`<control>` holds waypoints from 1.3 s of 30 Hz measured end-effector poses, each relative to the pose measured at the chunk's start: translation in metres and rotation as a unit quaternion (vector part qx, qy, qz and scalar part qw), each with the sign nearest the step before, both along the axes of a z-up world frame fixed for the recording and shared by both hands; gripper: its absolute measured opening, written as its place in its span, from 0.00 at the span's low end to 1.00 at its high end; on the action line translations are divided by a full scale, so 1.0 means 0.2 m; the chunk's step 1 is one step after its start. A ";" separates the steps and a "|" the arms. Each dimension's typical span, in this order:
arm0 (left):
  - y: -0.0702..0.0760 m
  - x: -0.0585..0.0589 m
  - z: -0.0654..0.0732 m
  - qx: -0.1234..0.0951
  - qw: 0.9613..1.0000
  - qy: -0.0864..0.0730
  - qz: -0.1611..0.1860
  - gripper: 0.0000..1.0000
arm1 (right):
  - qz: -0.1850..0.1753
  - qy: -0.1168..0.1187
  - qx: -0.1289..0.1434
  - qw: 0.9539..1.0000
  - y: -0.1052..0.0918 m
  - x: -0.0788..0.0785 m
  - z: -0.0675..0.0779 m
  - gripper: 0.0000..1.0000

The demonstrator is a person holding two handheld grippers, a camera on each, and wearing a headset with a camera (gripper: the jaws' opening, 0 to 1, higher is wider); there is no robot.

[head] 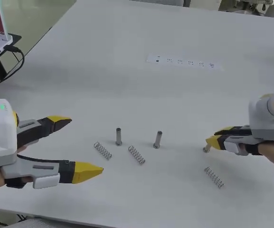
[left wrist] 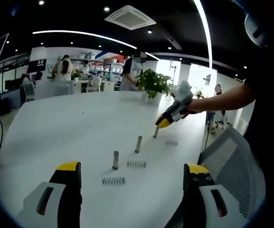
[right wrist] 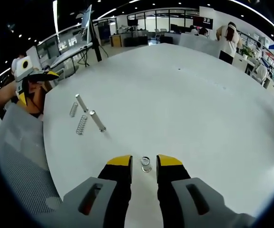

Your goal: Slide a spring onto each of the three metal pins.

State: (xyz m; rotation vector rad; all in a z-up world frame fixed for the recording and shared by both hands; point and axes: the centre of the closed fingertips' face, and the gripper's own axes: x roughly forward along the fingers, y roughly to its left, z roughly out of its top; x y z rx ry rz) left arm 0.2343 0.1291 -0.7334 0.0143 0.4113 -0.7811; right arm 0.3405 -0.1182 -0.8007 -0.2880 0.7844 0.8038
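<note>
My right tool (head: 212, 140) is down at the right pin (right wrist: 146, 164), and the pin's top sits between its jaws. The jaws are close together, but I cannot tell if they pinch it. I think I am there to keep that pin steady so a spring can go on. The near spring (head: 214, 176) lies flat close by on the worktop (head: 184, 95). My left tool (head: 83, 144) hangs spread wide and holds nothing, ready to pick up a spring. The left pin (head: 118, 136) and middle pin (head: 158, 139) stand up bare. The left spring (head: 102, 150) and middle spring (head: 136, 155) lie next to them. No spring is on yet.
</note>
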 end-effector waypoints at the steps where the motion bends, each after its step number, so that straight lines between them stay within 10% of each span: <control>1: 0.00 0.00 0.00 0.000 1.000 0.000 0.000 0.85 | 0.000 0.001 0.001 1.000 0.00 0.00 0.00 0.19; 39: 0.02 0.01 -0.02 0.012 1.000 -0.006 0.005 0.98 | -0.018 0.002 0.034 0.999 -0.06 -0.17 0.07 0.35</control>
